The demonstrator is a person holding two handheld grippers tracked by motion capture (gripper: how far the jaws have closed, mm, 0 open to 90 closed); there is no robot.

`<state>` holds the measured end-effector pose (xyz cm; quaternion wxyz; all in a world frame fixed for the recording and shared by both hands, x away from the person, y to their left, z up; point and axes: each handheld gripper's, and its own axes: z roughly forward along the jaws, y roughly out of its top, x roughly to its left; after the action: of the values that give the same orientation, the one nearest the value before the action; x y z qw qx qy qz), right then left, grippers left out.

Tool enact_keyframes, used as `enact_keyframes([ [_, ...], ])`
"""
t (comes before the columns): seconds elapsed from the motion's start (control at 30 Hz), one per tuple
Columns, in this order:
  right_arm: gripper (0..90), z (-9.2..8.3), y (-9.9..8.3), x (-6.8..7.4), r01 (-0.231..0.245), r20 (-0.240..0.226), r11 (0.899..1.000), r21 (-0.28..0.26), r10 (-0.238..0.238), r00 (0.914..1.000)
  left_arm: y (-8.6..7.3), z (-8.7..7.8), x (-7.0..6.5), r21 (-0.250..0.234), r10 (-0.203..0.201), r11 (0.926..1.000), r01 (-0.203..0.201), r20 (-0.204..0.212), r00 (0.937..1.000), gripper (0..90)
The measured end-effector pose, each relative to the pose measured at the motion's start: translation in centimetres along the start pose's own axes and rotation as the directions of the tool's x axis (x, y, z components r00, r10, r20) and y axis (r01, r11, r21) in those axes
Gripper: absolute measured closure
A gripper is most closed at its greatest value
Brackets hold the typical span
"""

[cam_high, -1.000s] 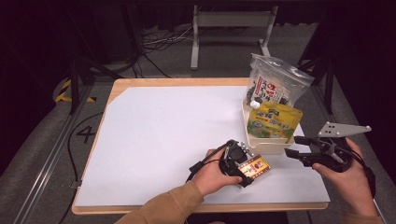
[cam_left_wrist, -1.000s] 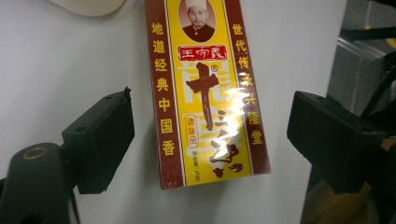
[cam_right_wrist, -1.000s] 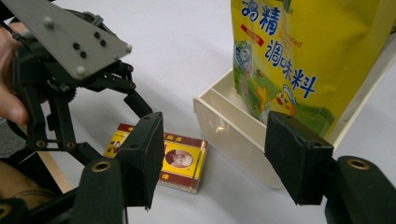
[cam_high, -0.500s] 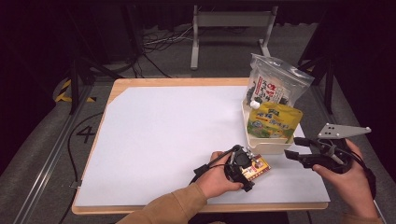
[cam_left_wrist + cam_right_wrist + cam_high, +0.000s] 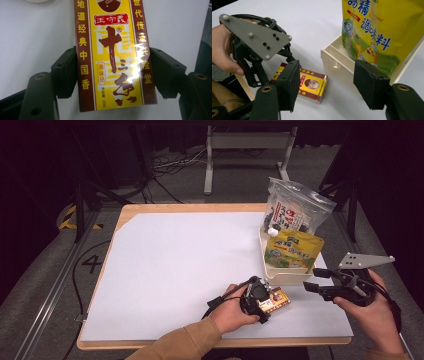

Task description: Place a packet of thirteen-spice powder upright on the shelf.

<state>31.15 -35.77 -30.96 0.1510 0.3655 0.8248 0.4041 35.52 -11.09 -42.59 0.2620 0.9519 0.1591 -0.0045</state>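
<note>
White sheeting covers a wooden table [image 5: 150, 212] set in a dark room with grey flooring and cables behind it. Near the table's front edge lies a flat yellow and brown seasoning box [image 5: 274, 301] printed with Chinese characters. In the high view its long axis runs slantwise, from front left toward back right. The left tool [image 5: 263, 301], held in the person's left hand [image 5: 231, 310], sits over the box's front-left end. In the left gripper view its two black jaws stand on either side of the box [image 5: 115, 55], touching or nearly touching its long brown edges; whether they are clamped tight is unclear. Just beyond the box stands a cream tray [image 5: 280, 276] holding an upright yellow pouch [image 5: 292, 251] and a clear bag [image 5: 295, 210] behind it. The right tool [image 5: 312, 279], in the right hand [image 5: 372, 307], hovers beside the tray with its jaws wide apart and holding nothing
</note>
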Motion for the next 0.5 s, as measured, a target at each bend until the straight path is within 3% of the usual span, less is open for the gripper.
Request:
enact_keyframes([
  [0.13, 39.7, -0.1, 0.1, 0.1, -0.004, -0.014, 1.000, -0.002, 0.004, 0.9999, -0.2, -0.2, 0.1, -0.003, -0.008, 1.0000, 0.008, 0.012, 0.9999, 31.9],
  [0.23, 41.5, -0.1, 0.2, 0.1, -0.016, -0.019, 1.000, 0.005, 0.016, 0.9997, -0.2, -0.3, 0.0, -0.004, 0.012, 0.9999, -0.012, 0.004, 0.9999, 32.3],
  [0.43, 43.9, -0.2, 0.3, 0.1, -0.077, -0.064, 0.997, 0.014, 0.078, 0.9949, -0.7, -1.7, -0.3, -0.066, 0.026, 0.9975, -0.027, -0.012, 0.9996, 32.5],
  [0.5, 43.7, -0.2, 0.4, 0.1, -0.089, -0.059, 0.996, 0.014, 0.090, 0.9942, -0.7, -2.0, -0.4, -0.075, 0.026, 0.9968, -0.027, -0.015, 0.9995, 32.5],
])
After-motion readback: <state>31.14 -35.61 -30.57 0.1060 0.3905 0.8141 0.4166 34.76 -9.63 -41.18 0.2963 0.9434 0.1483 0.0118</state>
